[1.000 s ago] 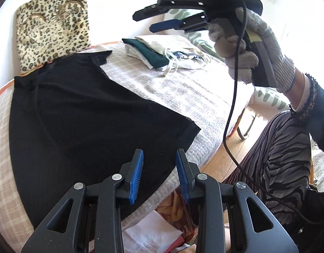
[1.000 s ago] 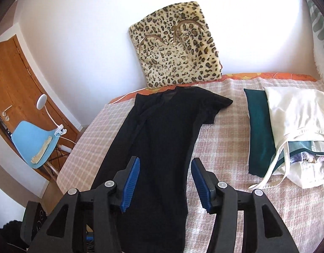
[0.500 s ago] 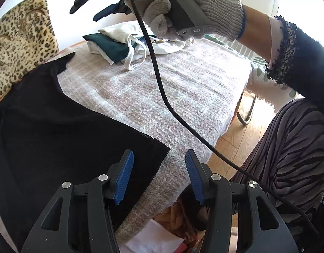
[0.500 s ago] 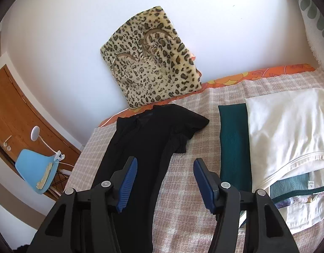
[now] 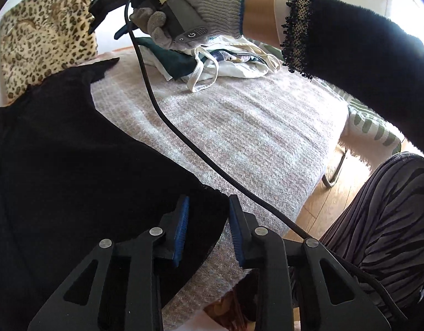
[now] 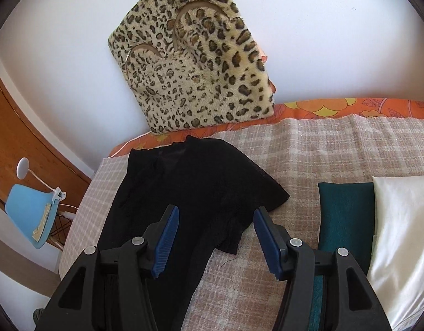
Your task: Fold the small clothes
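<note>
- My left gripper [image 5: 207, 222] sits at the near corner of the black top [image 5: 74, 165]. Its jaws have just been closing and now stand narrowly apart, with the hem corner of the top between them; I cannot tell whether the pads actually press on the fabric.
- My right gripper [image 6: 216, 237] hovers over the far end of the same black top [image 6: 184, 193], above its short sleeve. Its jaws have just been opening and stand wide apart, clamping nothing.
- The black top lies spread flat on the checked blanket [image 6: 336, 151] that covers the bed, collar end towards the leopard-print cushion [image 6: 195, 60] leaning on the wall.
- In the left wrist view, the gloved hand [image 5: 195, 8] holds the right gripper's handle, and its black cable [image 5: 184, 143] trails down across the blanket.
- Beside the top, apart from it, rests a pile of folded clothes: a dark green piece [image 6: 347, 215] next to a cream piece [image 6: 402, 234].
</note>
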`<state>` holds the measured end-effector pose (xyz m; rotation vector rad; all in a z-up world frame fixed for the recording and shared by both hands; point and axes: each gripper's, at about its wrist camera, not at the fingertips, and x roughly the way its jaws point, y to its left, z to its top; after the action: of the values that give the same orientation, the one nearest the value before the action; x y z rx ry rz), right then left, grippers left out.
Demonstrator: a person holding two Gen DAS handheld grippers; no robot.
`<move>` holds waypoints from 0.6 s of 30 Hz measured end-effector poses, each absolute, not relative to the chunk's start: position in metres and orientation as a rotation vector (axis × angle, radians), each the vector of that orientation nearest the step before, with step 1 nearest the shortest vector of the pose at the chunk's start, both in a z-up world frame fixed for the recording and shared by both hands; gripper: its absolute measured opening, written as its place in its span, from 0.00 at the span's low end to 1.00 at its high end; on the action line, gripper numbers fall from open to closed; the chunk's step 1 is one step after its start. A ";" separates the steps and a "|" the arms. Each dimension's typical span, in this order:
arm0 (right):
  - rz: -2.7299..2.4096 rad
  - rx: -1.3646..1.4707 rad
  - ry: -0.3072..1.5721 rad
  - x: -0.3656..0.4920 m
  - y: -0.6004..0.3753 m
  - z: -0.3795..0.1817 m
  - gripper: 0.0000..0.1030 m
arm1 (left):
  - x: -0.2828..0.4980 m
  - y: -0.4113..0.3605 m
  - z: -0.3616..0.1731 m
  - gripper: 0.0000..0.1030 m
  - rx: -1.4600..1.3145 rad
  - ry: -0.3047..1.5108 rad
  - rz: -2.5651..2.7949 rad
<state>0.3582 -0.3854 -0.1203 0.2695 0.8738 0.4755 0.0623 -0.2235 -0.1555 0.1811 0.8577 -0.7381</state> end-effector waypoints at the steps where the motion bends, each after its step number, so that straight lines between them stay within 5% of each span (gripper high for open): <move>1: 0.470 0.262 0.881 0.364 -0.384 -0.124 0.58 | 0.065 -0.221 -0.156 0.13 0.160 0.861 -0.737; 18: 0.299 0.259 0.980 0.447 -0.379 -0.165 0.63 | 0.074 -0.194 -0.146 0.05 -0.037 0.902 -0.744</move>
<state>0.4471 -0.3790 -0.1647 0.2589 0.9799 0.2985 0.0742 -0.1944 -0.1462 -0.0370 0.9024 -0.7437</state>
